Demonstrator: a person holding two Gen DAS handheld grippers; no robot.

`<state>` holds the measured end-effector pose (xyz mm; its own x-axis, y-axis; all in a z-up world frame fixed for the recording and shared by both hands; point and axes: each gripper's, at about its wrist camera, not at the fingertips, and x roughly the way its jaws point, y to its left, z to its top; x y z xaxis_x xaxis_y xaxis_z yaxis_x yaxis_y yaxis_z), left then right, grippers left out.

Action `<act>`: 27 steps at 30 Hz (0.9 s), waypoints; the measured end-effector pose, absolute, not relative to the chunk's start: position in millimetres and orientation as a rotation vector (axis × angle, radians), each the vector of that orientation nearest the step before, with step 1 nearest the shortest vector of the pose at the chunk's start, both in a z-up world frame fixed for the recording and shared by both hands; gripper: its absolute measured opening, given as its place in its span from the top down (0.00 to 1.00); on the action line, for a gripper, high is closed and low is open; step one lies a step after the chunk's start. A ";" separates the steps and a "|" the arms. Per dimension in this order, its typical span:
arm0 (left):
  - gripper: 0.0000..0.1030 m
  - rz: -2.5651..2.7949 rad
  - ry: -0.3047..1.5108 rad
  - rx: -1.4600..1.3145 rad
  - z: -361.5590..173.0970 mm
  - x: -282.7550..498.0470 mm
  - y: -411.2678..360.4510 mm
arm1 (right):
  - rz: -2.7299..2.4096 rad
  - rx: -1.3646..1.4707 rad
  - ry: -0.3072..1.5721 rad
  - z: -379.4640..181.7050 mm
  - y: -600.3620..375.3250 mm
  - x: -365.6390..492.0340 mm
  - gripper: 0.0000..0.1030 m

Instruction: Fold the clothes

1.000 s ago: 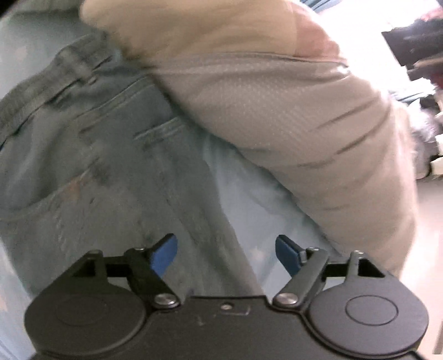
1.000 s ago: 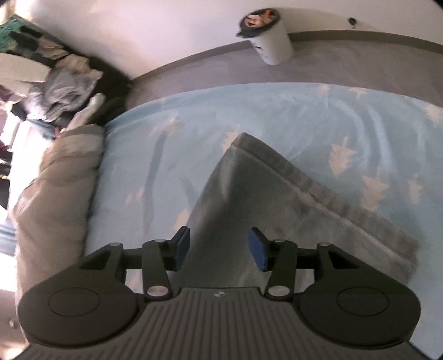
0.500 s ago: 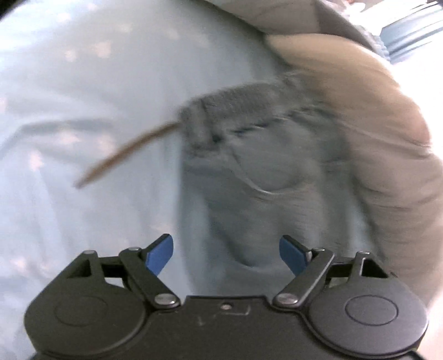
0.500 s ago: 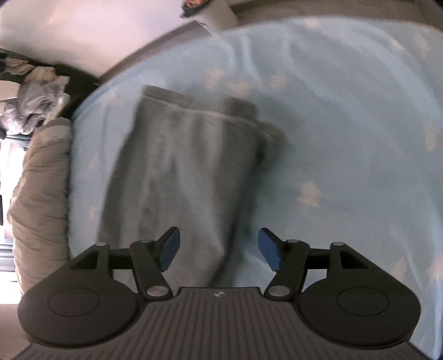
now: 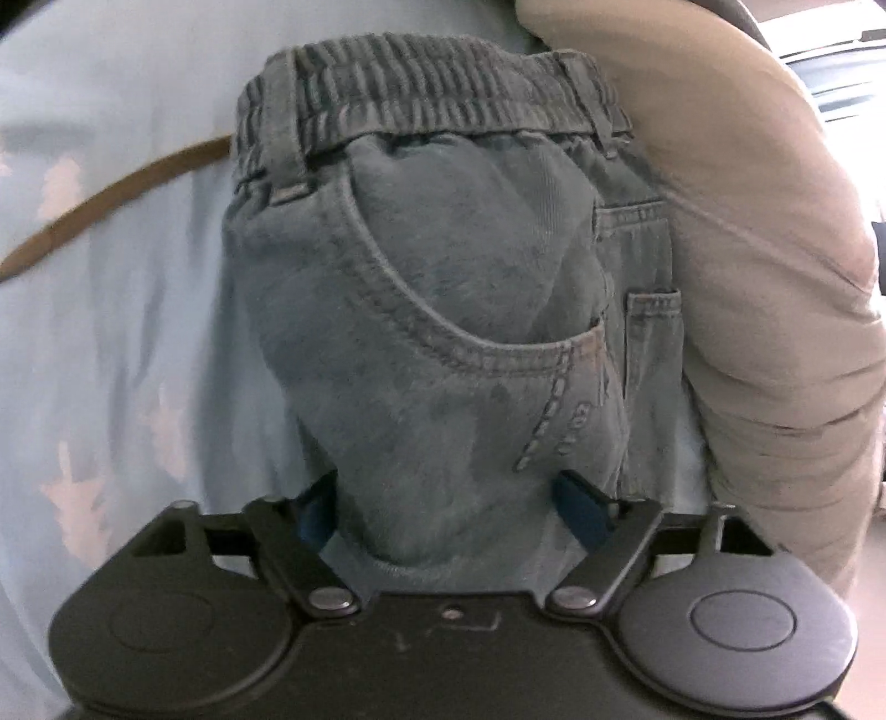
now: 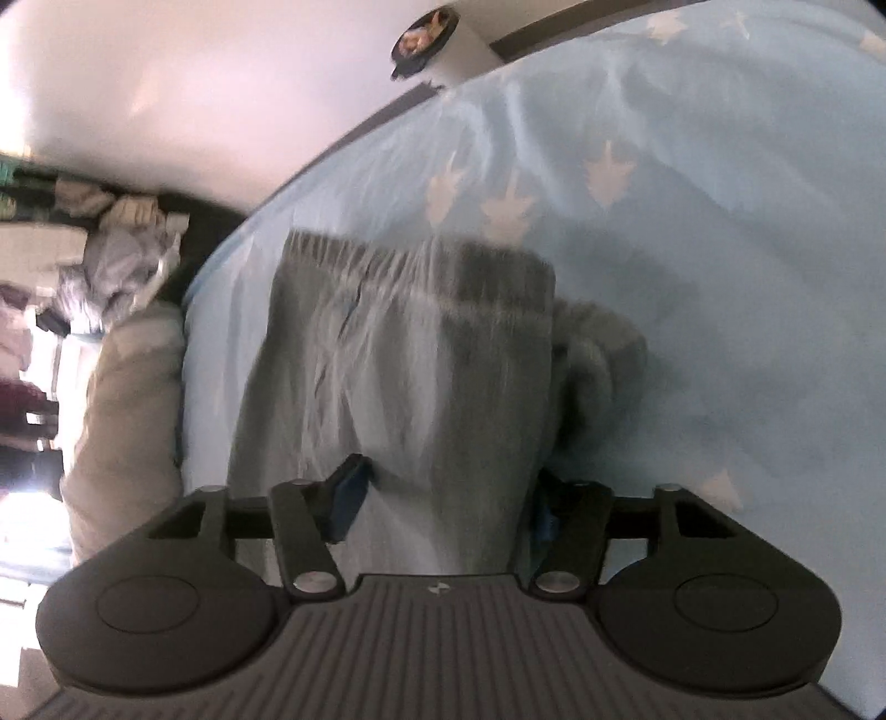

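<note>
Grey-blue denim trousers (image 5: 443,310) are laid on a pale blue bed sheet (image 5: 111,343) printed with white tree shapes. Just beside the trousers, a padded beige quilt (image 5: 775,310) is bunched, ribbed with creases. A brown strap (image 5: 111,194) is seen curving away from the trousers' ribbed elastic waistband. Beyond the trousers a white bin (image 6: 443,50) is set against the wall, and a heap of crumpled clothes (image 6: 116,260) is piled off the bed's edge.

Left gripper (image 5: 448,498): jaws are closing, denim bunched between them. Right gripper (image 6: 448,498): jaws are closing likewise, blurred fabric between. Whether either pair presses yet cannot be told.
</note>
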<state>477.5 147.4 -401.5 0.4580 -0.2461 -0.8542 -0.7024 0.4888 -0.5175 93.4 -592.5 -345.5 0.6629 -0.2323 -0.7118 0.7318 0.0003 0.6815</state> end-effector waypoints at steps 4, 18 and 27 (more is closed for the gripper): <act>0.72 0.346 1.114 -0.994 -385.4 489.6 145.1 | -0.829 1.295 0.490 -331.2 -593.8 105.5 0.86; 0.84 0.259 1.079 -1.014 -318.5 429.6 183.4 | -0.907 1.245 0.511 -259.7 -560.8 76.5 0.92; 0.83 0.180 1.109 -1.058 -344.6 342.9 226.0 | -0.923 1.221 0.510 -262.7 -528.8 1.6 0.92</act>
